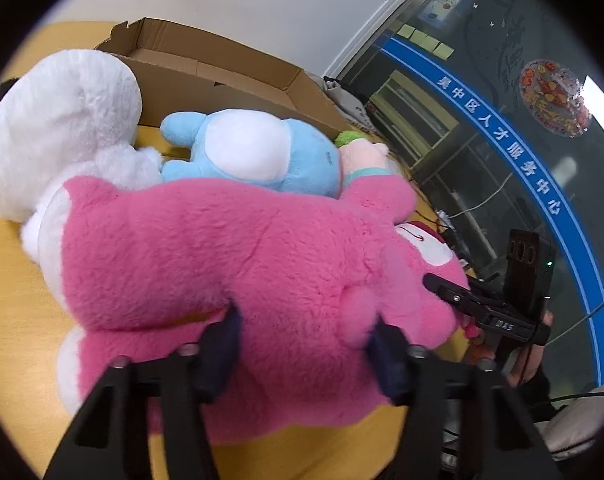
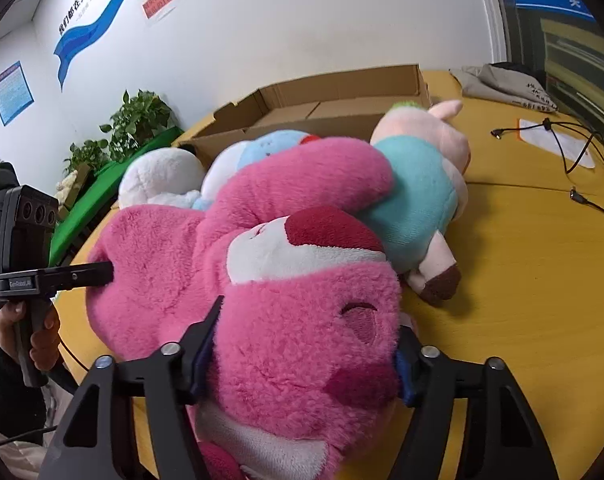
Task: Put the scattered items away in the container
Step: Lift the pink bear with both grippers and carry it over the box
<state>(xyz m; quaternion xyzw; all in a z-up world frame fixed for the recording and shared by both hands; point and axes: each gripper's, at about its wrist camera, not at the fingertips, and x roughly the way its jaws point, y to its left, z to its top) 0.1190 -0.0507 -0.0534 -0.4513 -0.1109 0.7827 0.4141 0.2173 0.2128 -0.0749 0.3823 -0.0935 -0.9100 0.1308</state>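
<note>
Now both the left claw point(image 1: 306, 344) and right claw point(image 2: 306, 344) pinch the pink bear point(image 1: 229, 248), which next needs lifting into the cardboard box point(image 1: 205, 76) at upper left.

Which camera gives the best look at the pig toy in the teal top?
The right wrist view: the pig toy lies there nearly whole, head, teal top and a brown-tipped leg, beside the pink bear. The left wrist view shows only a sliver of it behind the blue plush.

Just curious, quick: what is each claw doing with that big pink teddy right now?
Left claw: closed on the pink teddy's body.
Right claw: closed on the pink teddy's head.
</note>
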